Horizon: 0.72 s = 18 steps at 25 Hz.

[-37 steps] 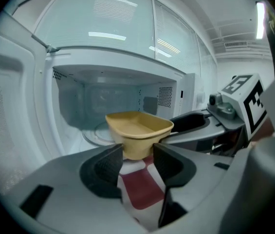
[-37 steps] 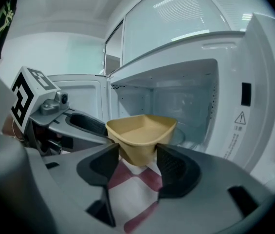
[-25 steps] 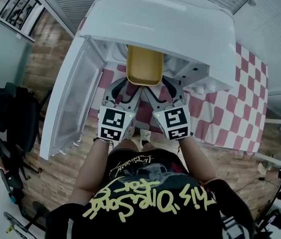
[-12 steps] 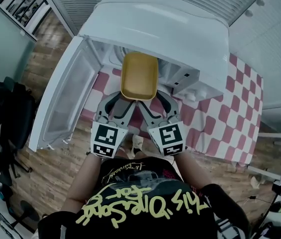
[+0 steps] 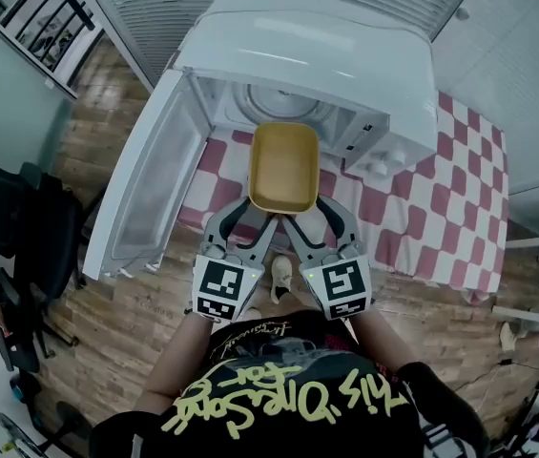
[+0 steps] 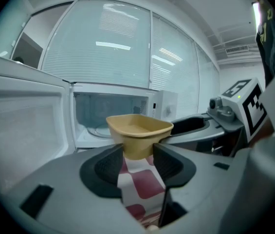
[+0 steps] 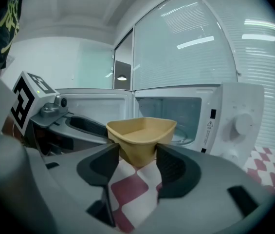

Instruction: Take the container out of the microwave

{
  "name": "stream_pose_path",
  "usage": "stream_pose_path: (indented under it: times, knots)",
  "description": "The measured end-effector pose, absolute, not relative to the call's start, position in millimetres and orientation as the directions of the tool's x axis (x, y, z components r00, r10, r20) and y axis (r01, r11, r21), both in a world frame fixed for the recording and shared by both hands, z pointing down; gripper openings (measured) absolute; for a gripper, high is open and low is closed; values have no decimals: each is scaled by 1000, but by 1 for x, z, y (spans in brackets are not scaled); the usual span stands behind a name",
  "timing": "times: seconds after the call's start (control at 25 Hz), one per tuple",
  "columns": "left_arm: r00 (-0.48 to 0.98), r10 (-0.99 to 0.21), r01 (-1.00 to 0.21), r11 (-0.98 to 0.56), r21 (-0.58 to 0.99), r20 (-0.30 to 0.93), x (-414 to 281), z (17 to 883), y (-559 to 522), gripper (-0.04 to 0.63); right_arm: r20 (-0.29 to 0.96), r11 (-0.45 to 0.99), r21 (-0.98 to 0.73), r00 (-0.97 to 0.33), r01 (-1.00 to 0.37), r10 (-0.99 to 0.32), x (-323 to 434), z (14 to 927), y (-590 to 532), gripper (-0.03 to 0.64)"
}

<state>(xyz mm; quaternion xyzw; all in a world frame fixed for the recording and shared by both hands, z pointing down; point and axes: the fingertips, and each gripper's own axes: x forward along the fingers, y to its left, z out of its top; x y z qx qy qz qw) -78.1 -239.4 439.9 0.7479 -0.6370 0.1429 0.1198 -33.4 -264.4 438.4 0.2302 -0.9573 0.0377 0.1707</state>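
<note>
The yellow container [image 5: 284, 166] hangs in the air in front of the open white microwave [image 5: 317, 60], clear of its cavity. My left gripper [image 5: 262, 218] is shut on the container's near left corner, and my right gripper [image 5: 291, 219] is shut on its near right corner. In the left gripper view the container [image 6: 139, 130] is pinched between the dark pads [image 6: 112, 164]. The right gripper view shows the container [image 7: 141, 134] clamped the same way, with the microwave cavity [image 7: 174, 116] and its glass turntable behind it. The container looks empty.
The microwave door [image 5: 150, 184] is swung wide open to the left. The microwave stands on a red-and-white checked tablecloth [image 5: 441, 208]. A dark office chair [image 5: 16, 227] stands on the wooden floor at the left. The person's feet show below the grippers.
Both grippers have pulled the container back out of the microwave toward the person; it was half inside the cavity and now hangs clear in front of it.
</note>
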Motion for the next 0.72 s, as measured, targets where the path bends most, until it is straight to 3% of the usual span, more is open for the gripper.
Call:
stream_pose_path:
  times: [0.72]
  knots:
    - [226, -917, -969, -246, -20, 328, -60, 420, -123, 198, 302, 848, 19, -805, -530, -510, -13, 418, -144, 245]
